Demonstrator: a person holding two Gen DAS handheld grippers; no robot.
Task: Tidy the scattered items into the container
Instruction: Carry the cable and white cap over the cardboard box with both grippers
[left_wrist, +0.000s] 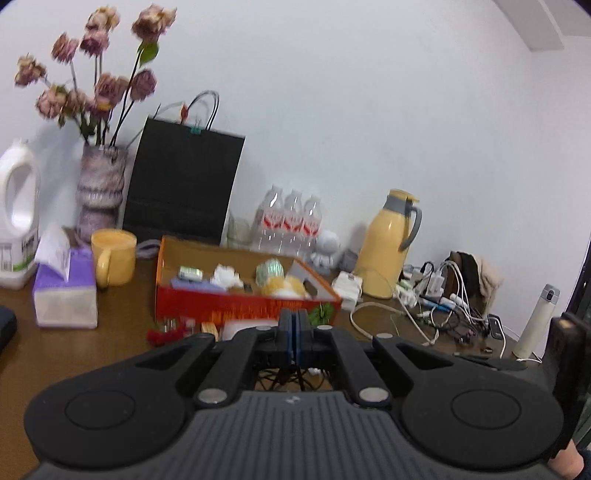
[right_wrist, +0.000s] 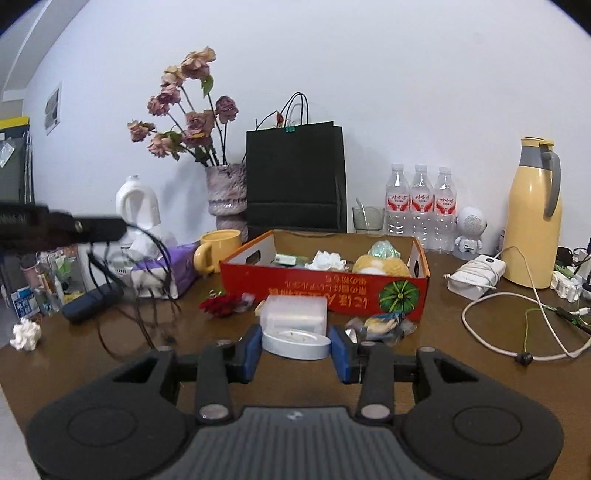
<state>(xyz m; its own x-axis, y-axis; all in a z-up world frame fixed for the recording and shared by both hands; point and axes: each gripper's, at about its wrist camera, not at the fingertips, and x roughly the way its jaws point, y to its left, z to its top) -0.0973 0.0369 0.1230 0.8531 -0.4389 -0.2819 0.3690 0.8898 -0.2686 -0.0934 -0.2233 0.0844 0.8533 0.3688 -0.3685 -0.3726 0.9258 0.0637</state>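
Observation:
The orange cardboard box (right_wrist: 325, 291) stands mid-table and holds several small items, among them a yellow plush (right_wrist: 380, 266) and a white crumpled tissue (right_wrist: 327, 260). My right gripper (right_wrist: 295, 354) is shut on a white case with a clear lid (right_wrist: 295, 332), just in front of the box. My left gripper (left_wrist: 294, 325), seen from the side as the left gripper (right_wrist: 122, 227) in the right wrist view, is shut on a thin dark cable (right_wrist: 166, 266) that hangs down in loops to the table. A red flower piece (right_wrist: 221, 304) and a wrapped snack (right_wrist: 384, 325) lie before the box (left_wrist: 243, 302).
Yellow mug (right_wrist: 218, 247), purple tissue box (right_wrist: 170, 269), flower vase (right_wrist: 226, 195), black paper bag (right_wrist: 295, 177), water bottles (right_wrist: 421, 203) and yellow thermos (right_wrist: 532, 221) ring the box. A white charger and cables (right_wrist: 476, 277) lie right. A dark case (right_wrist: 92, 302) and tissue ball (right_wrist: 26, 334) lie left.

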